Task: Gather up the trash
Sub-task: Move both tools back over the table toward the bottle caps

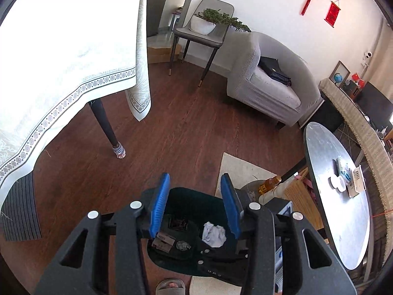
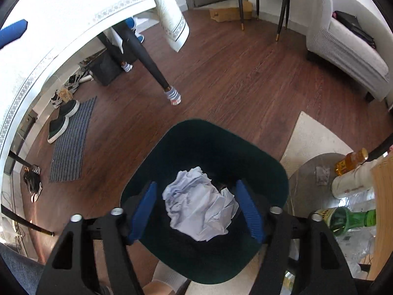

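Right hand-held gripper (image 2: 196, 211) open, one crumpled paper (image 2: 200, 207), one bin (image 2: 211, 135)

Dark wood floor (image 1: 186, 127). A white-clothed table (image 1: 61, 56) stands left; a grey armchair (image 1: 270, 83) sits far right by the white wall (image 1: 258, 2).

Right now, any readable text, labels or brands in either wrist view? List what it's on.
None can be read.
Red wall hangings: gold marks, too small to read.
Flat carton in the dark green bin: print blurred.
Amber bottle: yellow label, illegible.
Green bottle: label characters too blurred.
White cup: faint red print, unreadable.
Crumpled paper: dark marks, not legible.
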The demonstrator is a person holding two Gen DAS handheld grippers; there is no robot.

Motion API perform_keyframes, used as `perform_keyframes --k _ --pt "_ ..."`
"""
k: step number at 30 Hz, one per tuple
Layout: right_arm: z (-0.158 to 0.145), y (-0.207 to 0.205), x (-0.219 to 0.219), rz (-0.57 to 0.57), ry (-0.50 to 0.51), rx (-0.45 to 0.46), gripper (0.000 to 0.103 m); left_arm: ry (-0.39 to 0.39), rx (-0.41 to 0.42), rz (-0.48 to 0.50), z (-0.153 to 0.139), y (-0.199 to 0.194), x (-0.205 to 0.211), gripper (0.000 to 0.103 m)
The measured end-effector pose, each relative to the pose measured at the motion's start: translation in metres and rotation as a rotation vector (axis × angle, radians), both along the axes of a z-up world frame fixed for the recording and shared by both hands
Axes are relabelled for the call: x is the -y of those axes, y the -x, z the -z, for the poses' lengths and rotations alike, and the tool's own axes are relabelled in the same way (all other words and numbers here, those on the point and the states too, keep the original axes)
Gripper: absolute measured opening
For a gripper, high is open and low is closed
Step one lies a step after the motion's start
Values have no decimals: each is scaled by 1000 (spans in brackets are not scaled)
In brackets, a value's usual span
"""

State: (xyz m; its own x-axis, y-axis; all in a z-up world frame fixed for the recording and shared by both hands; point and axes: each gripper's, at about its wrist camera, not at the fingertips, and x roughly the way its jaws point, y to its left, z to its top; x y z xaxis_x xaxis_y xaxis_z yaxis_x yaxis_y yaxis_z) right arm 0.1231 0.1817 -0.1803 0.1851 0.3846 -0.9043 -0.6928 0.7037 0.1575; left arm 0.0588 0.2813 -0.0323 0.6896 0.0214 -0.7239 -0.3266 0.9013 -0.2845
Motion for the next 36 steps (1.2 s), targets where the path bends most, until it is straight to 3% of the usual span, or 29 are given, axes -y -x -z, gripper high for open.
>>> perform_keyframes --k 3,7,9,14,16,19,21,25,29,36 --pt "3 11 -5 -13 58 36 86 -4 16 -4 -2 2 -1 45" --pt "-11 30 -5 -82 41 43 86 -39 -21 -28 -2 1 -6 45" --pt "-28 38 -2 -112 22 65 86 -18 -3 -33 -5 3 -7 46" --pt "-65 53 14 -128 -36 130 87 -47 52 -39 -22 4 -1 53" --pt "-79 58 22 -123 -61 143 87 -39 60 -55 -25 5 -2 61" --pt "-104 66 38 -121 -99 169 87 -97 72 -54 -31 4 5 66" --pt "-119 70 52 -109 -120 195 87 -75 109 -61 -38 5 6 75" --pt "-150 76 77 -81 -161 252 88 -74 168 -50 -53 7 16 81" --pt "-174 76 107 -32 -205 312 88 -97 209 -12 -64 4 33 83" --pt "-192 61 162 84 -245 341 88 -89 232 55 -71 -10 68 84"
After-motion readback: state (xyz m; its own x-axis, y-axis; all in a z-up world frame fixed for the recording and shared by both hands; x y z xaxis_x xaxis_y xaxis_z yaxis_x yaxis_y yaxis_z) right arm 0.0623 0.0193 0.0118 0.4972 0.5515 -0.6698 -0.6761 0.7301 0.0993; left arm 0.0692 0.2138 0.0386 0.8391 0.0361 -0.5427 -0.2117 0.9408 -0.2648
